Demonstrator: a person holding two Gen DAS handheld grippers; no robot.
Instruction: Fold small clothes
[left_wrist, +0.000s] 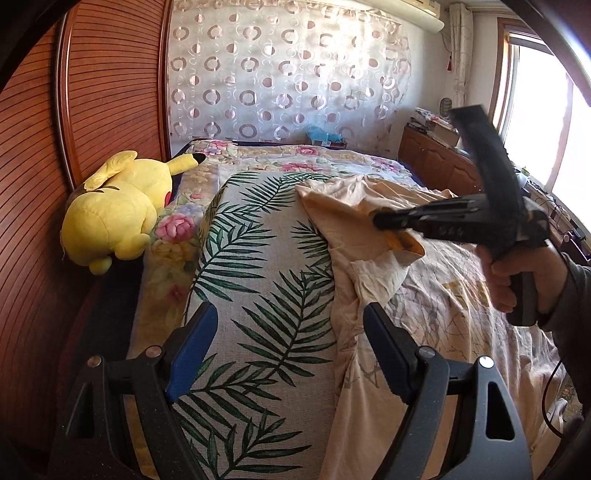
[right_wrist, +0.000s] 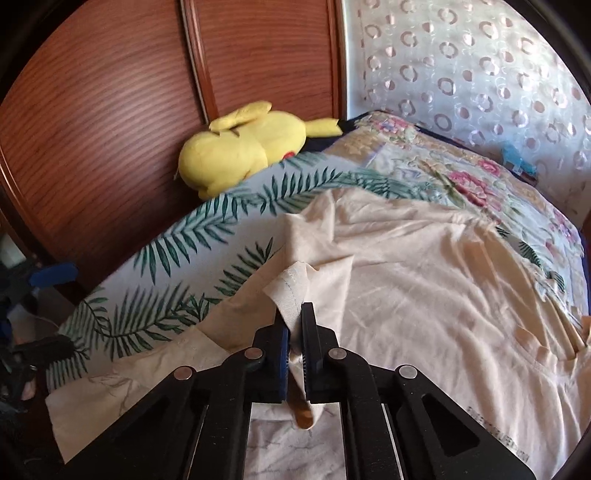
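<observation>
- Two claws: your right claw (right_wrist: 294, 321) is clamped on a stitched hem of the soft cream garment (right_wrist: 424, 280).
- Your left claw (left_wrist: 291, 328) stands apart, holding nothing.
- Garment lies rumpled on the leaf-print bed (left_wrist: 266, 258).

Plush toy (left_wrist: 110, 210) beside open leaf-print bedspread (left_wrist: 258, 277)

Left tool (left_wrist: 291, 354) agape, right tool (left_wrist: 380, 220) — pinching shirt (left_wrist: 369, 195)

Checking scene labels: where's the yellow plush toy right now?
The yellow plush toy lies at the bed's left edge in both views, against the wooden slatted panel, beside the leaf-print cloth.
</observation>
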